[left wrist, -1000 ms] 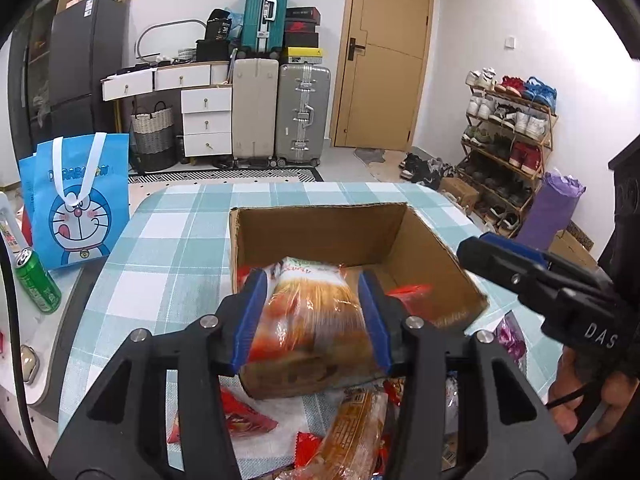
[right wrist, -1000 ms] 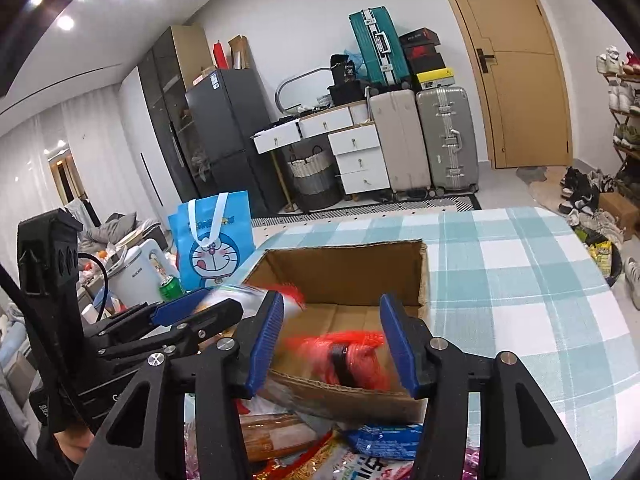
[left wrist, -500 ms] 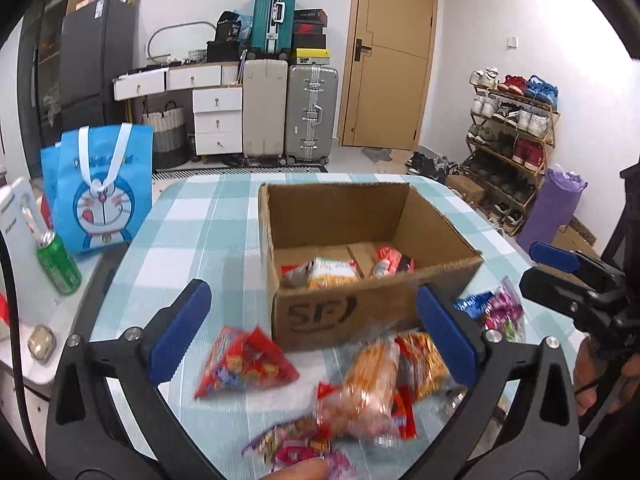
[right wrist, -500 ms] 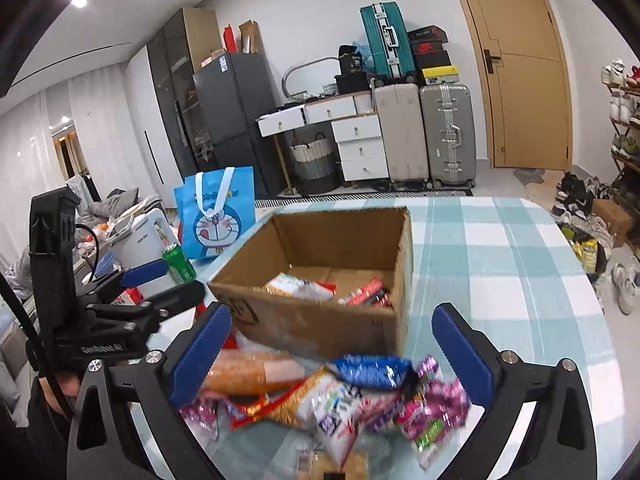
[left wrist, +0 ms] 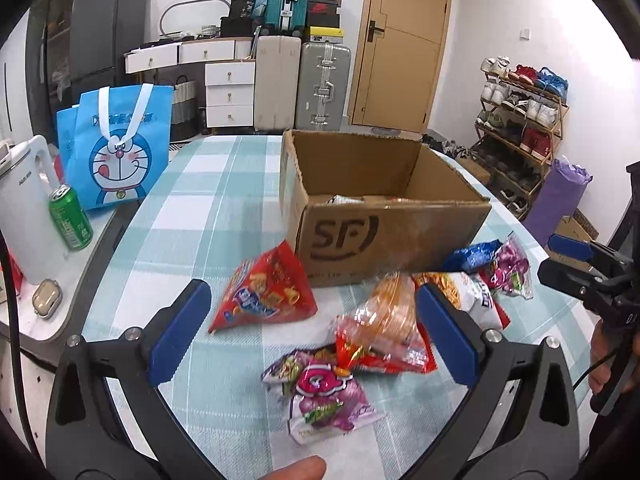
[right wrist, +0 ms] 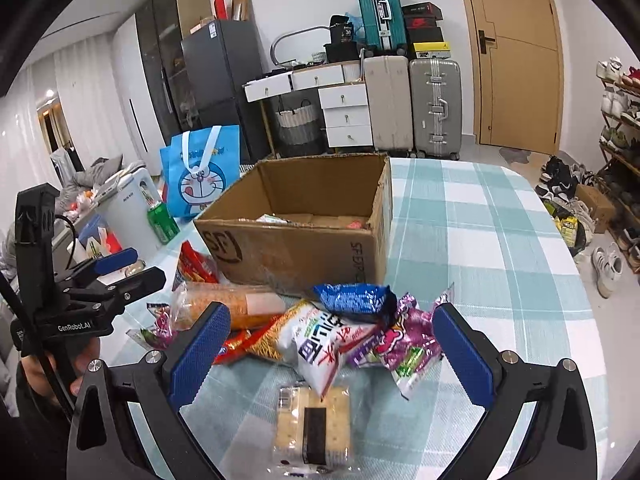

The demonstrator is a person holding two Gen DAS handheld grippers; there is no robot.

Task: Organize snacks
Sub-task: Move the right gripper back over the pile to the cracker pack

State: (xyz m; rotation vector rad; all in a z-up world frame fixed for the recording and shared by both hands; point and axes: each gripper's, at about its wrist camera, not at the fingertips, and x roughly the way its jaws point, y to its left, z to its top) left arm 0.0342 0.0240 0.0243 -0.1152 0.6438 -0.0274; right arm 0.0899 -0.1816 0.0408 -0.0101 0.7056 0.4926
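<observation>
Checked teal-and-white cloth covers the surface (left wrist: 192, 216), which carries everything in play. Largest on it is the open brown cardboard box (left wrist: 384, 236) printed "SF", sitting near the middle with a few packets lying low inside. A blue cartoon-cat tote bag (left wrist: 116, 148) stands off the surface's left edge, beside a white electric kettle (left wrist: 24, 216) and a green drink can (left wrist: 71, 218).

Loose snacks lie in a heap just in front of the box: a red triangular chip bag (left wrist: 266, 292) to the left, a clear-wrapped orange bread roll (left wrist: 386, 308) overlapping a red packet, a white noodle packet (right wrist: 320, 344), a shiny blue foil packet (right wrist: 352, 298) touching the box's front, a purple candy bag (left wrist: 324, 396) nearest the left camera, another purple bag (right wrist: 404, 344) at the right, and a clear-wrapped cracker sandwich (right wrist: 312, 424) nearest the right camera.

Left claw (left wrist: 312, 336) is spread wide and holds nothing, hanging above the bread roll and purple candy bag. Right claw (right wrist: 330, 354) is likewise spread wide and empty, above the noodle packet.
</observation>
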